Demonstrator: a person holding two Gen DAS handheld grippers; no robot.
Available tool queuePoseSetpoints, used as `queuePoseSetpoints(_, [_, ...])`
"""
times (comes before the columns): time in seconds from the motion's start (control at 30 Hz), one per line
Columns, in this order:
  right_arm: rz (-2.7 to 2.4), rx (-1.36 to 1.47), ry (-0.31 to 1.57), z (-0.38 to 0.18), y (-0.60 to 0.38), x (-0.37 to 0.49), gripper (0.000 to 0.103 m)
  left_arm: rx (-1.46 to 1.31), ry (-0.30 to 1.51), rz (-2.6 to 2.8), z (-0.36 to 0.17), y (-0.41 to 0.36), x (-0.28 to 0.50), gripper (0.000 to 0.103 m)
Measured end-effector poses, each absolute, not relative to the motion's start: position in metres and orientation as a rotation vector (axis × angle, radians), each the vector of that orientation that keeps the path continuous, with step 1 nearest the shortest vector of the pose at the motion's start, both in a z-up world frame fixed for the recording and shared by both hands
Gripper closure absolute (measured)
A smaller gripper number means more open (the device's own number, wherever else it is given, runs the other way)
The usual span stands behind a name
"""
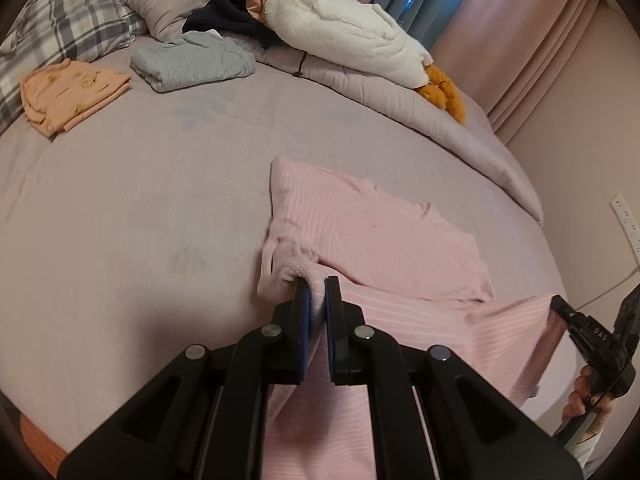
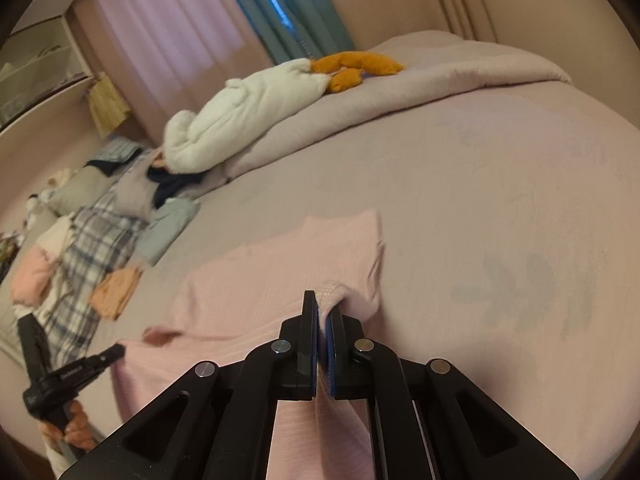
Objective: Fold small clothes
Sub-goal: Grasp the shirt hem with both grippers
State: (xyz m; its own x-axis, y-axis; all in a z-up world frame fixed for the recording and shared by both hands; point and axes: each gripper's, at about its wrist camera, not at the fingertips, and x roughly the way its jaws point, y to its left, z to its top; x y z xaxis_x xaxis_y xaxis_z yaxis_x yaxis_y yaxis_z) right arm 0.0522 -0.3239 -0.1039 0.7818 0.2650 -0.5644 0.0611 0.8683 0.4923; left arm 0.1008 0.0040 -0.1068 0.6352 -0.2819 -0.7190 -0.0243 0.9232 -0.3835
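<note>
A pink striped garment (image 1: pixel 372 232) lies on the lilac bedspread, its near part lifted off the bed. My left gripper (image 1: pixel 317 282) is shut on the garment's near left corner, cloth pinched between the blue pads. My right gripper (image 2: pixel 323 300) is shut on the other near corner of the same pink garment (image 2: pixel 280 268). In the left wrist view the right gripper (image 1: pixel 558 302) shows at the right edge, gripping the cloth, held by a hand (image 1: pixel 584 400). In the right wrist view the left gripper (image 2: pixel 118 350) shows at the lower left.
A folded peach garment (image 1: pixel 72 94) and a folded grey-blue one (image 1: pixel 192 62) lie at the far left of the bed (image 1: pixel 140 208). Behind them are plaid pillows (image 1: pixel 68 20), dark clothes (image 1: pixel 228 16) and a white plush toy (image 1: pixel 352 36). Curtains (image 2: pixel 168 40) hang behind.
</note>
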Motion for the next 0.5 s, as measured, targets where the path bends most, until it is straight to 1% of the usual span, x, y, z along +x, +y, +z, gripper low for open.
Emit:
queuePoseSetpoints(0.23, [0.077,0.504,0.702,-0.118,-0.33,0.09,0.098,-0.326,0.911,-0.127,-0.125,-0.001,0.138,0.096])
queuePoseSetpoints(0.37, [0.064,0.513,0.749,-0.134,-0.331,0.109,0.098,-0.297,0.987,-0.104,-0.147,-0.003,0.156,0.096])
queuePoseSetpoints(0.5, [0.051,0.507,0.785,-0.147,-0.329,0.118,0.098,-0.292,1.016,-0.095,-0.162,-0.003,0.166,0.096])
